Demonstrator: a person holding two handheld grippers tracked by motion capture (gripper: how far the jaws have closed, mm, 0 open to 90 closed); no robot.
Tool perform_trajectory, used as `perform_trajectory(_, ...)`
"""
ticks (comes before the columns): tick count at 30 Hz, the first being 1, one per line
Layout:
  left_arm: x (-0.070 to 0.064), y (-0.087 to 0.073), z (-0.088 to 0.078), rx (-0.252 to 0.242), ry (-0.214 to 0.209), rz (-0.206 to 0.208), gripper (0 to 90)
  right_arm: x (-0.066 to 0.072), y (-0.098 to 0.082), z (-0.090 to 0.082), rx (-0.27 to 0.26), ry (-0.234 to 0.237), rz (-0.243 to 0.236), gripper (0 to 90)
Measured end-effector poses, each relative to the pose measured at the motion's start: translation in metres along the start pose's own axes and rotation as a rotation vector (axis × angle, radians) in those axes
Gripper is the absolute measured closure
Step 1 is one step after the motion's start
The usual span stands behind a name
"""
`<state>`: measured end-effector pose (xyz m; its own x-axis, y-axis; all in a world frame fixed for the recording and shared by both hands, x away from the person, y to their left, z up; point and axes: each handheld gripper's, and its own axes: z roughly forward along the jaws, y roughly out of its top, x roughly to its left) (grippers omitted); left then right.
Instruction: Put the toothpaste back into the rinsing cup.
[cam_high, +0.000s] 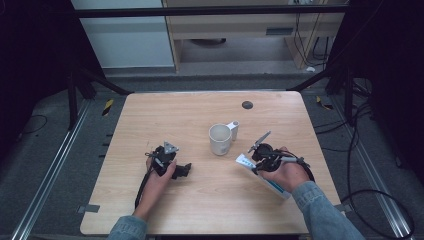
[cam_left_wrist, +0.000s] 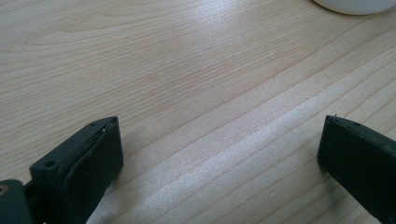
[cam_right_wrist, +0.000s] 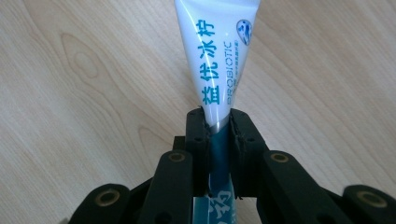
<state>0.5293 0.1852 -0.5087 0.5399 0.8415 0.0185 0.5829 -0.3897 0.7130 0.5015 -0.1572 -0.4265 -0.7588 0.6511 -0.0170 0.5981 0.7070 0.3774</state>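
A white and blue toothpaste tube (cam_right_wrist: 217, 51) is pinched between the jaws of my right gripper (cam_right_wrist: 217, 116), its flat crimped end reaching away over the wood. In the high view the right gripper (cam_high: 260, 159) is at the table's right front, and the tube (cam_high: 279, 189) runs under the hand toward the front edge. A white mug (cam_high: 220, 139) stands upright at mid-table, just left of that gripper. My left gripper (cam_high: 184, 170) rests low at the left front, pointing right toward the mug. Its jaws (cam_left_wrist: 219, 123) stand wide apart over bare wood, with the mug's base (cam_left_wrist: 355, 4) farther ahead.
The wooden table (cam_high: 200, 210) has a small black round cap (cam_high: 247, 104) near its back edge. Dark stands and cables flank the table on both sides. Bare wood lies between the two hands.
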Motion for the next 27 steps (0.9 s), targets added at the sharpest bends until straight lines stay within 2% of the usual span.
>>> perform_trajectory(2,0.0,0.0,0.0,0.003,0.0,0.004,0.0,-0.002,0.001,-0.002,-0.006,-0.01,0.009,79.2)
perform_trajectory(7,0.0,0.0,0.0,0.002,0.0,0.003,0.0,-0.007,0.005,-0.005,-0.011,-0.031,-0.003,79.2)
perform_trajectory(12,0.0,0.0,0.0,0.0,0.0,0.002,0.0,-0.008,0.01,-0.009,-0.059,-0.04,0.001,79.2)
perform_trajectory(21,0.0,0.0,0.0,-0.001,0.0,0.001,0.0,-0.009,0.018,-0.014,-0.102,-0.05,0.004,79.2)
perform_trajectory(27,0.0,0.0,0.0,0.003,0.0,0.007,0.0,-0.012,0.022,-0.018,-0.183,-0.056,0.028,79.3)
